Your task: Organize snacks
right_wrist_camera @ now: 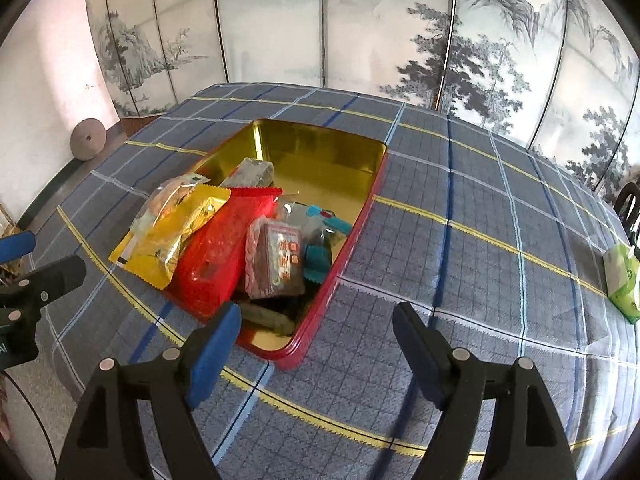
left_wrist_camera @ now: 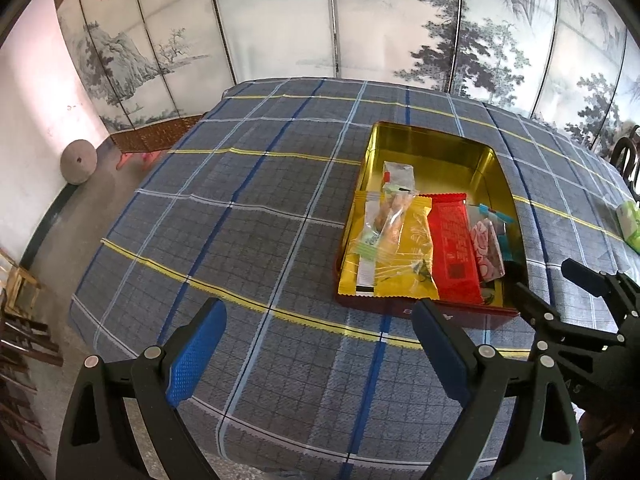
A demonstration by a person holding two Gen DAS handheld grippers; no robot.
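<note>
A red tin [right_wrist_camera: 340, 256] with a gold lining sits on the table [left_wrist_camera: 248, 240] under a blue plaid cloth, snack packets piled at its near end. In the left wrist view the tin lies right of centre; a yellow packet [left_wrist_camera: 404, 256] and a red packet [left_wrist_camera: 456, 248] overlap, with a clear wrapper [left_wrist_camera: 384, 220] across them. The left hand-held gripper [left_wrist_camera: 320, 352] hangs at the bottom of the frame, jaws wide apart and empty. The right hand-held gripper [right_wrist_camera: 318, 352] hovers above the tin's near corner, also spread with nothing between its pads. A dark item [right_wrist_camera: 268, 318] low in the tin is half hidden and hard to identify. A green pack [right_wrist_camera: 622, 280] is cut off at the right edge. A painted folding screen [left_wrist_camera: 280, 16] fills the background.
</note>
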